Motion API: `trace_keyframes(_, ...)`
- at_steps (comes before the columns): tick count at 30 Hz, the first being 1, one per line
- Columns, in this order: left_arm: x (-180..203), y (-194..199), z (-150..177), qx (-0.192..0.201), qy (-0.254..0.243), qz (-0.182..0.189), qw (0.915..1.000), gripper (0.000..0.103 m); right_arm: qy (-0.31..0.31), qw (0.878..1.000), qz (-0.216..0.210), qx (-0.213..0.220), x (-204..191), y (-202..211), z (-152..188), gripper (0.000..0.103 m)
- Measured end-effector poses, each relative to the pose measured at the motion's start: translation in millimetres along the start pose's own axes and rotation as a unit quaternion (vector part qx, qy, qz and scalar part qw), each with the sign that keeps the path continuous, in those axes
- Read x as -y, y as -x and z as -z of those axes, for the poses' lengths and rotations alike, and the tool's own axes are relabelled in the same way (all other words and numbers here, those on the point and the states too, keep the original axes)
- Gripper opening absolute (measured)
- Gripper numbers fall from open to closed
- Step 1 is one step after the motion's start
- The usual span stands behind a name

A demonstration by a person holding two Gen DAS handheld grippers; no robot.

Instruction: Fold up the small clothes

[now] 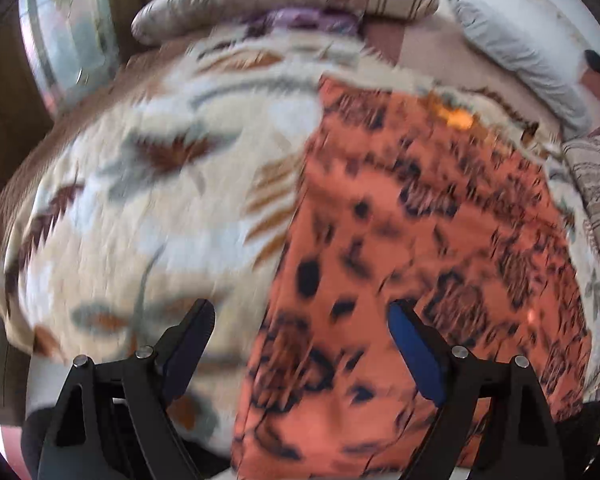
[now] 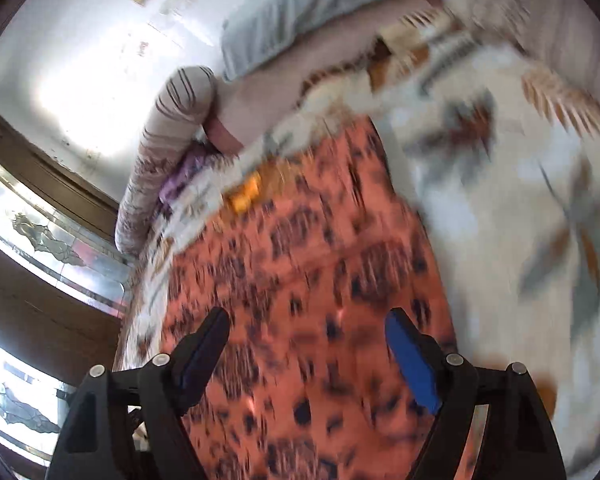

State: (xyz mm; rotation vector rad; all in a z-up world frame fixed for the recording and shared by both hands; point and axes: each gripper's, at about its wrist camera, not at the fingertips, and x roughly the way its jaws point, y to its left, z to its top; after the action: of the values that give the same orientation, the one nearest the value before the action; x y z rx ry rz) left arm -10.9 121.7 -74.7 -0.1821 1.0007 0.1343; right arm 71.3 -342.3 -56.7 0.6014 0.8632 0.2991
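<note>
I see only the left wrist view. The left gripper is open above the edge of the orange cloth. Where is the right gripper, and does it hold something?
Observer: The right gripper is open and holds nothing; it hangs over the orange patterned cloth.
Operator: What lies past the cloth there?
Observer: A yellow-orange patch at the far edge, then a rolled striped bolster.
Operator: And beside the cloth?
Observer: The floral blanket, to the right in that view.
</note>
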Motion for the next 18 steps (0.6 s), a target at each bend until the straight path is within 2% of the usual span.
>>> trace_keyframes(2, 12.6, -8.5, -23.7, 0.011, -0.007, 0.011, 0.9999, 0.089, 0.01, 1.0, 0.01, 0.008, 7.0, -32.3, -44.7, 0.083)
trace_keyframes(4, 24.3, -21.3, -45.6, 0.023, -0.011, 0.018, 0.9995, 0.089, 0.01, 0.999, 0.04, -0.004, 23.6, -72.2, -79.6, 0.083)
trace_keyframes(8, 43.0, -55.6, -85.4, 0.034, -0.026, 0.022, 0.9989, 0.089, -0.018, 0.994, 0.088, -0.059, 63.8, -138.4, -103.5, 0.081)
trace_keyframes(9, 45.8, -67.2, -96.0, 0.033, -0.028, 0.024, 0.9988, 0.089, -0.012, 0.994, 0.086, -0.07, 68.2, -148.5, -102.6, 0.072)
trace_keyframes(10, 47.0, -77.0, -105.8, 0.032, -0.028, 0.025, 0.9988, 0.089, 0.012, 0.993, 0.091, -0.069, 66.3, -152.9, -101.5, 0.058)
trace_keyframes(11, 48.6, -87.8, -114.0, 0.029, -0.029, 0.024, 0.9989, 0.089, 0.032, 0.992, 0.098, -0.079, 63.0, -155.8, -101.6, 0.026)
trace_keyframes(12, 49.9, -100.2, -120.8, 0.024, -0.031, 0.019, 0.9991, 0.089, 0.04, 0.991, 0.102, -0.084, 61.1, -157.3, -103.3, 0.017)
trace_keyframes(13, 51.2, -115.7, -125.8, 0.009, -0.035, 0.008, 0.9993, 0.089, 0.052, 0.987, 0.133, -0.075, 60.4, -153.8, -106.0, 0.016)
trace_keyframes(15, 50.5, -144.4, -125.7, -0.032, -0.046, -0.02, 0.9983, 0.092, 0.056, 0.984, 0.158, -0.061, 65.2, -147.6, -110.8, 0.017)
trace_keyframes(17, 46.1, -144.2, -124.0, -0.016, -0.038, -0.01, 0.9991, 0.093, 0.042, 0.986, 0.151, -0.051, 66.9, -139.2, -117.0, 0.02)
trace_keyframes(18, 46.3, -143.7, -123.7, -0.019, -0.04, -0.009, 0.999, 0.093, 0.041, 0.987, 0.154, -0.032, 62.1, -136.1, -119.9, 0.025)
